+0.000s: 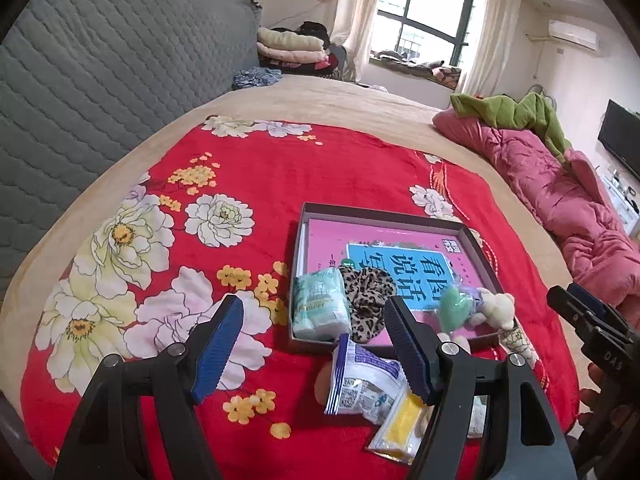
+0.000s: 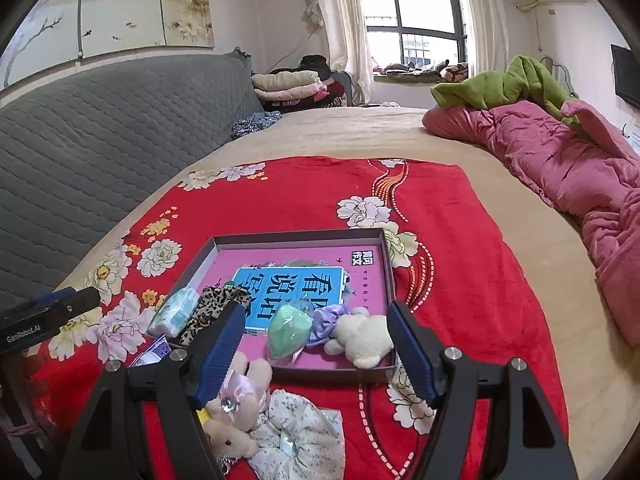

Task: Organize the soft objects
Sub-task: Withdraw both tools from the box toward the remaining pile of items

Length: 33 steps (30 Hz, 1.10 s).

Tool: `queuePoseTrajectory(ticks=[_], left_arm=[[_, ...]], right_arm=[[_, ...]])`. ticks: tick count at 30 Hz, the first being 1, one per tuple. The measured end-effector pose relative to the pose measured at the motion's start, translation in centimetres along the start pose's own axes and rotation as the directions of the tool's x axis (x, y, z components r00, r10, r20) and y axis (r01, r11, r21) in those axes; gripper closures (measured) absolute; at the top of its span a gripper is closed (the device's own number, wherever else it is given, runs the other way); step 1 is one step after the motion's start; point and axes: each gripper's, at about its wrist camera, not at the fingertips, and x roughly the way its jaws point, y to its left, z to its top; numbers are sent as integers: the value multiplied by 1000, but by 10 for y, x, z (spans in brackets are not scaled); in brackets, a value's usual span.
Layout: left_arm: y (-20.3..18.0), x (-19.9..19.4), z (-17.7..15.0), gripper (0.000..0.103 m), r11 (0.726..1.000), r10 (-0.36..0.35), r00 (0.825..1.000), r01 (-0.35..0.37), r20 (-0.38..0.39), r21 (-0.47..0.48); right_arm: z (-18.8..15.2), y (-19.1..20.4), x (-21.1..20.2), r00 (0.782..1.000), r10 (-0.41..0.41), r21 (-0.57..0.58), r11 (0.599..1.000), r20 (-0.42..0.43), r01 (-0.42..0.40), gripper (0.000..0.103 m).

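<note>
Right wrist view showed the right gripper (image 2: 316,354) wide open and empty over the plush bunny (image 2: 236,408) — best to pinch its soft middle, then lift it into the tray (image 2: 296,236).

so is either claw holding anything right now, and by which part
Nothing is held. The left claw is open above the white and blue plastic packet, and the right claw is open over the pink plush bear; neither grips anything.

The red blanket (image 2: 440,240) is looking plush and matt — soft cloth. The box (image 2: 386,264) is showing stiff matt card walls, its book cover (image 2: 280,264) shining glossy. The cream bear (image 2: 364,340) is looking fuzzy, the snack packet (image 1: 360,388) crinkling as shiny plastic — gripper pads (image 1: 218,352) showing ribbed blue rubber.
</note>
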Motion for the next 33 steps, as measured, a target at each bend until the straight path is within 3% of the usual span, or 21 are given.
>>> queuePoseTrajectory(ticks=[33], left_arm=[[-14,-21,-60,29,998,-6,992,13,-129,55]], right_arm=[[-39,4,-38,998,51,-33,998,-45,-53,30]])
